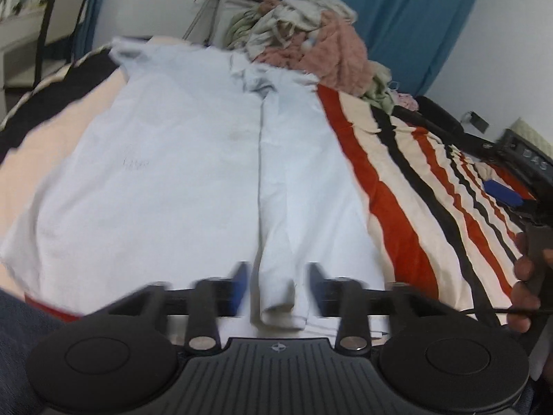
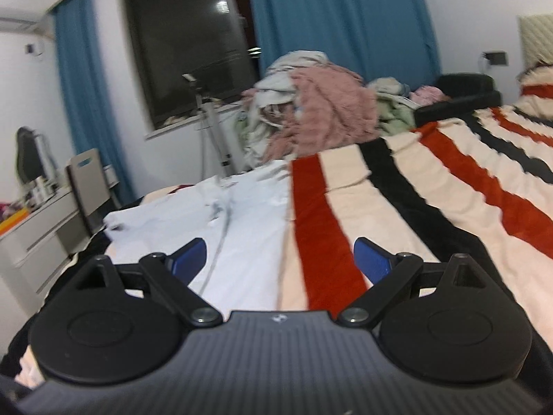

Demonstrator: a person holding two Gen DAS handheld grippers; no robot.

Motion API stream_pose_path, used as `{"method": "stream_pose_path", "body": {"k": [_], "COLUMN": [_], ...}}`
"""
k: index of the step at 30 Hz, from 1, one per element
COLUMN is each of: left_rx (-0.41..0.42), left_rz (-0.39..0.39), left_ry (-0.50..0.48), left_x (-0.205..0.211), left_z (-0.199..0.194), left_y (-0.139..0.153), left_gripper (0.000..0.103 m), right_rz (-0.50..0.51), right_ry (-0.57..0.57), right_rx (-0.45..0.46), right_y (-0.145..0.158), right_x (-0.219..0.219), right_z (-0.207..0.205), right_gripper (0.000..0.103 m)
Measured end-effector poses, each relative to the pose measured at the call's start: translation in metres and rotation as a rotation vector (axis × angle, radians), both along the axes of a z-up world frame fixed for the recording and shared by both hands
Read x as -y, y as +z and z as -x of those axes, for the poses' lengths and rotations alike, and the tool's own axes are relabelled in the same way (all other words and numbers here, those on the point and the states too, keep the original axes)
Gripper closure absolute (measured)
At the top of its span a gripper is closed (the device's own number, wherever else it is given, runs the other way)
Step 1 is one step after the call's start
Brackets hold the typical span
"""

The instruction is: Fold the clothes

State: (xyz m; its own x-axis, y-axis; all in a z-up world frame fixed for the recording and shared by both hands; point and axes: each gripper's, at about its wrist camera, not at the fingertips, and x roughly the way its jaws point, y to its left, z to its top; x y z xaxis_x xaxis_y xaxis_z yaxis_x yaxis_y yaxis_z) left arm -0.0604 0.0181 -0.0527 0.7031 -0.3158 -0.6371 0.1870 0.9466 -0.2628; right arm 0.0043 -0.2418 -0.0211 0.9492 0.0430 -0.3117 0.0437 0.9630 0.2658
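A pale blue shirt [image 1: 179, 180] lies spread flat on the striped bed, collar at the far end, with its right side folded in over the middle and a sleeve cuff [image 1: 281, 311] near the front edge. My left gripper [image 1: 278, 287] is open, its blue fingers on either side of that cuff, just above it. In the right wrist view the shirt [image 2: 224, 242] lies to the left. My right gripper [image 2: 280, 259] is open and empty, over the shirt's right edge and the red stripe of the blanket.
A red, black and cream striped blanket [image 1: 408, 186] covers the bed. A heap of unfolded clothes [image 1: 311, 41] sits at the far end. A hand holding the other gripper [image 1: 528, 269] is at the right. A tripod [image 2: 214, 128], chair and desk [image 2: 45, 221] stand left of the bed.
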Motion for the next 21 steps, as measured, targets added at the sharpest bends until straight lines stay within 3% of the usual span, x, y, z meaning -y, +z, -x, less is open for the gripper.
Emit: {"method": "stream_pose_path", "body": {"k": [2,4,12,14,19,21], "left_rx": [0.055,0.092,0.196,0.23,0.228,0.252], "left_rz": [-0.051,-0.073,-0.107,-0.103,-0.055,-0.099], "left_ry": [0.007,0.019,0.007,0.008,0.042,0.043], "left_x": [0.006,0.004,0.013,0.018,0.008,0.01], "left_z": [-0.002,-0.007,-0.054,-0.063,-0.062,-0.053], "left_y": [0.009,0.02,0.054,0.055,0.037,0.033], "left_gripper": [0.021,0.013,0.005,0.002,0.002,0.002], "right_rz": [0.01,0.009,-0.009,0.004,0.038,0.037], "right_ry": [0.021,0.031,-0.01,0.009,0.047,0.059], "right_rx": [0.021,0.038,0.044,0.032,0.021,0.022], "right_y": [0.001,0.001,-0.006,-0.01,-0.013,-0.013], "right_x": [-0.007,-0.01,-0.028,-0.036,-0.048,-0.05], "right_z": [0.001,0.003,-0.005,-0.009,-0.009,-0.008], "right_gripper": [0.01,0.01,0.01,0.01,0.01,0.01]}}
